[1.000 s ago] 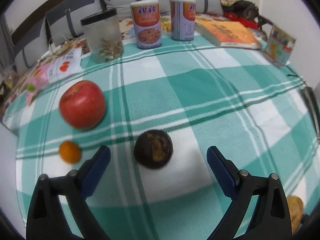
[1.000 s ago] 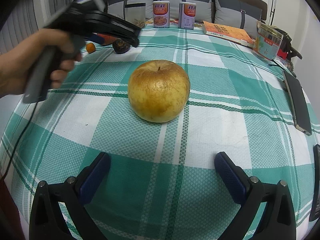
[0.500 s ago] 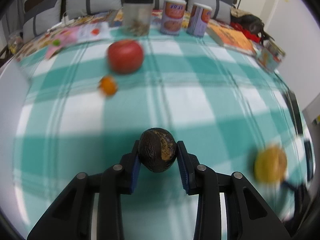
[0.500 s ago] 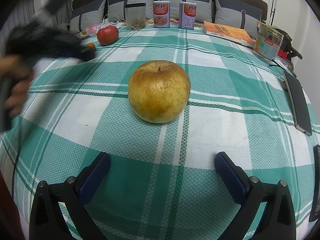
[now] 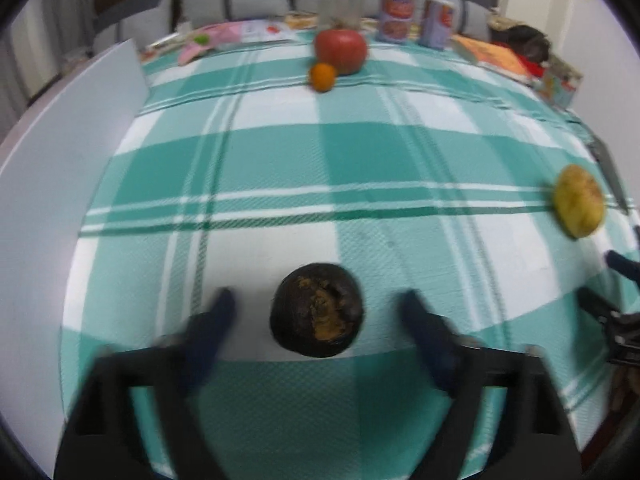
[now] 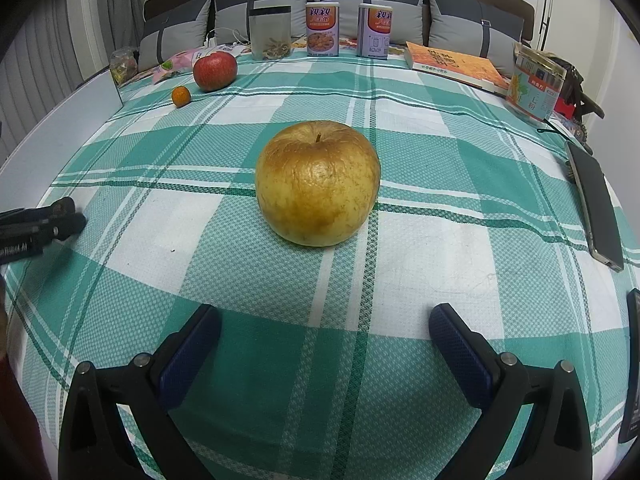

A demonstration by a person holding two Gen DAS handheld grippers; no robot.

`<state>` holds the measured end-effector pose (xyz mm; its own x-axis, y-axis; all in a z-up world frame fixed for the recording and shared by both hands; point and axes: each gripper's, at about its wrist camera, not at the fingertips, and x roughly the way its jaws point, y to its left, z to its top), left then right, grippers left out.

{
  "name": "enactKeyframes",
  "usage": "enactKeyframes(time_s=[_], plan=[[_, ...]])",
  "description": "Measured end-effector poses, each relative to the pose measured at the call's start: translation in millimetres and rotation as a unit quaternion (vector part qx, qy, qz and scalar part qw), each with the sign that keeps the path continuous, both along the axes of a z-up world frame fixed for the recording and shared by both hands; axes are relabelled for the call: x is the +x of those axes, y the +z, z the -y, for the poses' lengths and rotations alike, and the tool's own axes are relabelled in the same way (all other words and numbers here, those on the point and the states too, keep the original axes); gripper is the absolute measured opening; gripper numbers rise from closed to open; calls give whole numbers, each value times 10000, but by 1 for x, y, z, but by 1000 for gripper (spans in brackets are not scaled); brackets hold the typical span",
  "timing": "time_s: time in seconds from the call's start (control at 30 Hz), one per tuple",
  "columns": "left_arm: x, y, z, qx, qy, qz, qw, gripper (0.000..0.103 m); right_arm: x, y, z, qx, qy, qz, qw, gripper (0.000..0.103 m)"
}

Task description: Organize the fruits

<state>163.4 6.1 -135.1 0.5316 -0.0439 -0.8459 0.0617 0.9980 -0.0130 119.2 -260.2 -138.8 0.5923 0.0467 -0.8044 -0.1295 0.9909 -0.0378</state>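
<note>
The left gripper [image 5: 316, 312] is opening, its blurred fingers [image 5: 212, 328] clear of the dark fruit [image 5: 317, 309] lying between them on the checked cloth [image 5: 360, 152] near its front edge. The right gripper [image 6: 324, 332] gapes empty before the yellow apple [image 6: 317, 182] mid-cloth.

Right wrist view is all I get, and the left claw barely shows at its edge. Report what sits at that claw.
Observer: A dark round fruit lies on the checked cloth, inside the left claw.
Operator: State the grip.
Observer: There is none. Its jaws are opening, and both pads stand clear of the fruit.
Operator: Describe the fruit's surface.
Observer: It is nearly black, with a rough orange-brown patch facing the left wrist camera.
</note>
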Motion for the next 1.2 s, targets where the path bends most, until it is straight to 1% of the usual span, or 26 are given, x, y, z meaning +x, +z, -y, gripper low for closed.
enactKeyframes(time_s=[0.03, 0.13, 0.2, 1.2], plan=[[-3, -1, -2, -59, 55, 117, 9999, 93, 0, 0, 0, 0, 0, 1, 10000, 103], [-5, -5, -4, 0, 140, 234, 9996, 98, 0, 0, 0, 1, 0, 1, 10000, 103], [-6, -5, -5, 18, 144, 291, 9995, 99, 0, 0, 0, 1, 2, 2, 10000, 103], [-6, -6, -4, 40, 163, 333, 9993, 100, 0, 0, 1, 1, 2, 7, 10000, 103]])
